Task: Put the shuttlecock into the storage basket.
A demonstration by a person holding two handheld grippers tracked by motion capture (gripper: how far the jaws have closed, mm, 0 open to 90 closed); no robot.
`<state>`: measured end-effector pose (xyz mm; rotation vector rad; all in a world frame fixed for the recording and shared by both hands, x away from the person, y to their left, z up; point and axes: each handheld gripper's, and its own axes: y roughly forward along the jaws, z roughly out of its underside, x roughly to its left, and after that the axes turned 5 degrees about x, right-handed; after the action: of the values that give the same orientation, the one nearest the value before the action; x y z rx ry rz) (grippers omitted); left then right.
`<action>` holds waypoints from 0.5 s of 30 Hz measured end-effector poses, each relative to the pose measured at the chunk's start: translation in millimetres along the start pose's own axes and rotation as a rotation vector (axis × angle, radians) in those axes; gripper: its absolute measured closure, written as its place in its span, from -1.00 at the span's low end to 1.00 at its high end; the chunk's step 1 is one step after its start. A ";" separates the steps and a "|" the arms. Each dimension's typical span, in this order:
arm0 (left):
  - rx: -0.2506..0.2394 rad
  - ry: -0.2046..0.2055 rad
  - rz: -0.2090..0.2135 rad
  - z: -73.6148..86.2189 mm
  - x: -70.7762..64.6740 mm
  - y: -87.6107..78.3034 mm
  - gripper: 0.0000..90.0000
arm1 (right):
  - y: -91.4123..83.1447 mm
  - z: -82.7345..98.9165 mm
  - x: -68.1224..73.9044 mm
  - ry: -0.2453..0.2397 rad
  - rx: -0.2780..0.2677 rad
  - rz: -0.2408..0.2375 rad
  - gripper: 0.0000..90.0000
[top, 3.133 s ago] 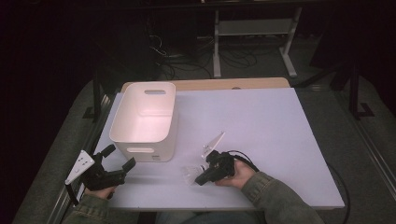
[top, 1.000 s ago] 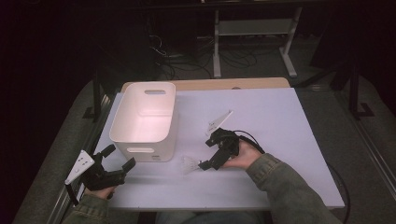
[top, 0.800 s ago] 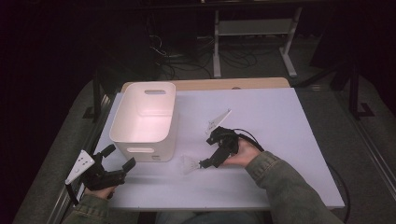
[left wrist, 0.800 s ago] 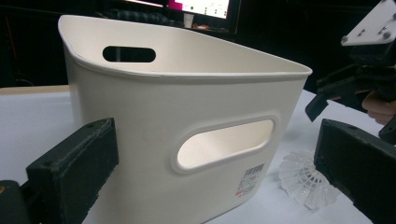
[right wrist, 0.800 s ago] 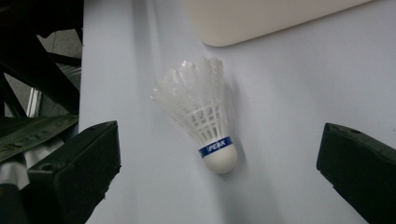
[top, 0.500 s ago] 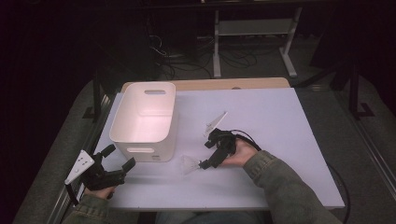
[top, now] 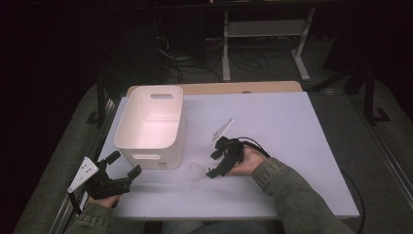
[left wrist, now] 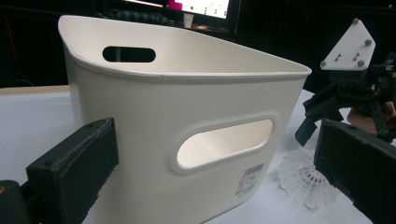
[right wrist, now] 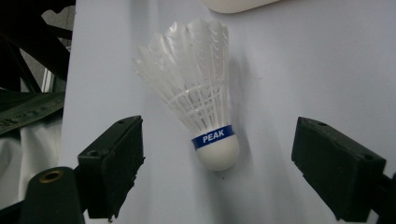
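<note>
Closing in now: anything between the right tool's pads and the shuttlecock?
No. In the right gripper view, only bare white table separates the shuttlecock from either pad.

White feathered shuttlecock [right wrist: 204,102], blue-banded cork, lying on table

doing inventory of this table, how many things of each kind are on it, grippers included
shuttlecock: 1
white bin: 1
grippers: 2, the left gripper and the right gripper
total: 4
</note>
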<state>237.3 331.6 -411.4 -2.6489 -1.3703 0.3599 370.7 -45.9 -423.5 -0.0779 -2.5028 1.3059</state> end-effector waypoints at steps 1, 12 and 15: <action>0.001 0.000 -0.001 0.0 0.1 0.0 -1.00 | 1.1 -0.1 -0.2 -0.001 0.002 -0.009 -0.59; 0.000 0.002 0.000 0.0 0.0 -0.2 -1.00 | 10.0 -1.0 0.9 -0.015 0.041 -0.032 -0.19; 0.001 -0.001 -0.001 0.1 0.1 -0.1 -1.00 | 10.4 -0.5 0.8 -0.018 0.040 -0.029 -0.06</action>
<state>237.3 331.7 -411.5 -2.6475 -1.3717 0.3609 369.1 -39.3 -431.4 -0.0213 -2.4824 1.3501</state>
